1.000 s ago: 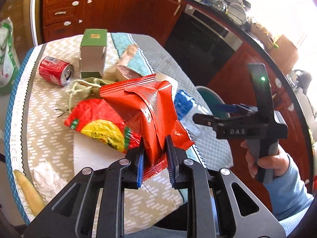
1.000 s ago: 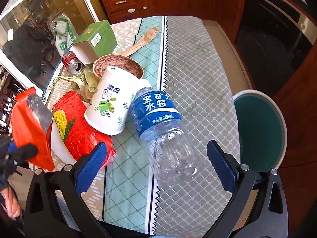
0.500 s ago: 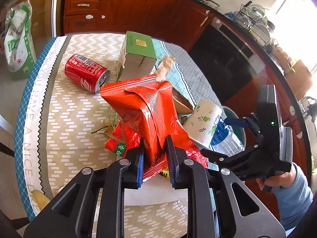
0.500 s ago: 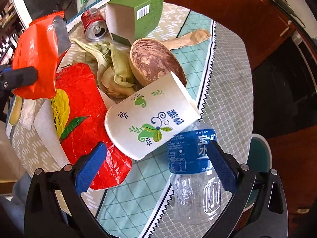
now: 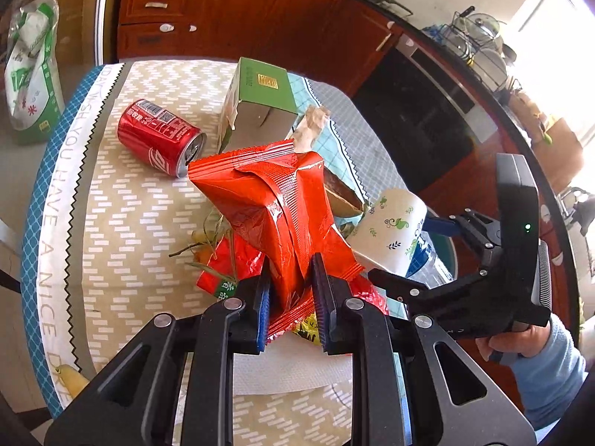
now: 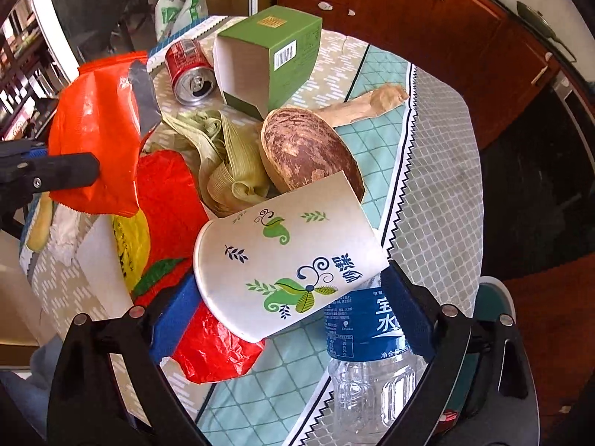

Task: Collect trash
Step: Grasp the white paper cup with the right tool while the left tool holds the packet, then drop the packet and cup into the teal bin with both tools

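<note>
Currently the left gripper clamps the orange wrapper. The right gripper, fingers wide but closing, straddles the paper cup lying on the bench, axis roughly eight-to-two o'clock; pads apparently not touching.

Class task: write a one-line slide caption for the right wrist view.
Right hand-held gripper, jaws closing, straddles a paper cup amid table trash.

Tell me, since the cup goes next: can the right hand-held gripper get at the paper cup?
Probably yes. The right hand-held gripper already straddles the paper cup, its jaws closing, with nothing between.
</note>
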The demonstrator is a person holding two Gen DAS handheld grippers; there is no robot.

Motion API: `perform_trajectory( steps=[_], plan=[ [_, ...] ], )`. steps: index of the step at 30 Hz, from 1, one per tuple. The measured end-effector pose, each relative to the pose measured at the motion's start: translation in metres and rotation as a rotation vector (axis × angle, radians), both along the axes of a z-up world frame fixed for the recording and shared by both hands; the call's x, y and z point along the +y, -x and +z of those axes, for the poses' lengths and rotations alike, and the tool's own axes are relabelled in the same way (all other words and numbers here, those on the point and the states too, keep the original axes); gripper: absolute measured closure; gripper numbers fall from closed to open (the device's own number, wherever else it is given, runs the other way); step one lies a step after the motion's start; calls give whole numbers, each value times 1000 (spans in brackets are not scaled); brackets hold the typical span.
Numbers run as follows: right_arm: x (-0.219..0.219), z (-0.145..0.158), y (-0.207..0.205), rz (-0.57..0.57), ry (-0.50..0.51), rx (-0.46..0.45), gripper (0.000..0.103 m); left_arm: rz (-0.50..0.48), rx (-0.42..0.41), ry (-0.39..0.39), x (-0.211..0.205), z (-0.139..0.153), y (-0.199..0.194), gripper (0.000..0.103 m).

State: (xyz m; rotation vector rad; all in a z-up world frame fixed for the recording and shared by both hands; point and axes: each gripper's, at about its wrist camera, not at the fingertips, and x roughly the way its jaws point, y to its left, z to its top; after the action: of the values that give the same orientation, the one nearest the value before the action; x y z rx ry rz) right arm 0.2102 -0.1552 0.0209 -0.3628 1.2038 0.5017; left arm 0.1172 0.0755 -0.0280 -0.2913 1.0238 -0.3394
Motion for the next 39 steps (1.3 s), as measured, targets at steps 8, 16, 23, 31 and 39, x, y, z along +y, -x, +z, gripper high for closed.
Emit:
perform_trajectory(
  steps=[8, 16, 23, 31, 39],
  plan=[
    [-54, 42, -7, -187, -247, 36, 13, -58, -54, -35, -32, 29, 0, 82],
    [-162, 76, 6, -433, -432, -2, 13, -218, -95, -67, -117, 53, -15, 82],
    [-273, 76, 30, -675, -408, -96, 12, -411, -90, -118, -227, 56, -27, 82],
    [-364, 36, 60, -866, -398, -81, 12, -582, -13, -213, -345, 12, -33, 80],
    [-398, -5, 60, -917, -417, -1, 12, -579, 44, -348, -389, -40, -49, 45]
  ],
)
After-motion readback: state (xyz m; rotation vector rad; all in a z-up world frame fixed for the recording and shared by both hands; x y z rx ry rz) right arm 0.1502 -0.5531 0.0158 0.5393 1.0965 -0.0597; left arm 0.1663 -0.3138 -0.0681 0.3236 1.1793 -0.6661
